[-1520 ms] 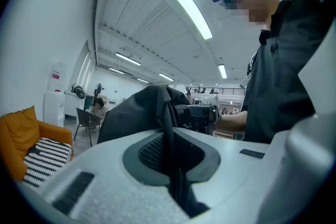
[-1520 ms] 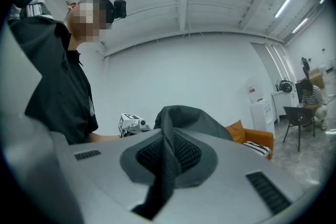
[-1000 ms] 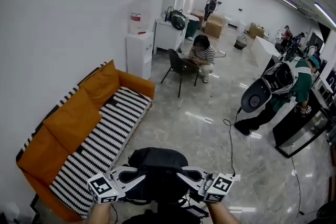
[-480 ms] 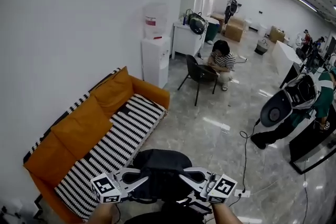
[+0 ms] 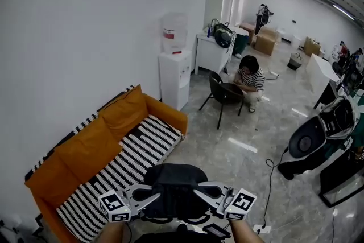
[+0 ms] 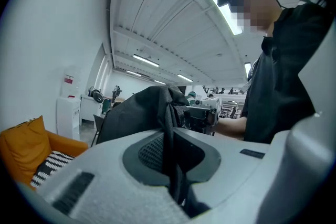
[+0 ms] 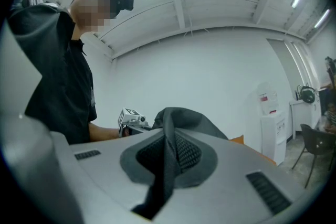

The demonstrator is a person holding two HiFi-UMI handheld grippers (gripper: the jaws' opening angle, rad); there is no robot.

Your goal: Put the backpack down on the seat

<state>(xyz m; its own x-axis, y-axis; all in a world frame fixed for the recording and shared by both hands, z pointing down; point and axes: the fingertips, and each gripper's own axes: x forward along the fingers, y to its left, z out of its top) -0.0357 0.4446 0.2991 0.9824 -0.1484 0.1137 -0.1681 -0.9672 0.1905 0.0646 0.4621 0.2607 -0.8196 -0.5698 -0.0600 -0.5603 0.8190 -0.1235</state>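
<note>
The backpack has not been put down yet. It hangs in the air close in front of the person, carried between the two claws, near the front edge of the sofa. The sofa stands along the left wall, and nothing lies on its striped seat. Whether the bag already overhangs the seat's edge cannot be told from above. By this judgement the whole of the placing is left: bring the bag left over the seat, lower it until the cushion bears it, then let go.

The left claw is fully closed, with a fold of the backpack's black fabric pinched between its jaws. The left gripper view shows the dark cloth running up out of the pinch to the bag's body. The right claw is closed the same way on a black strap or fold from the other side. Neither claw touches anything else.
</note>
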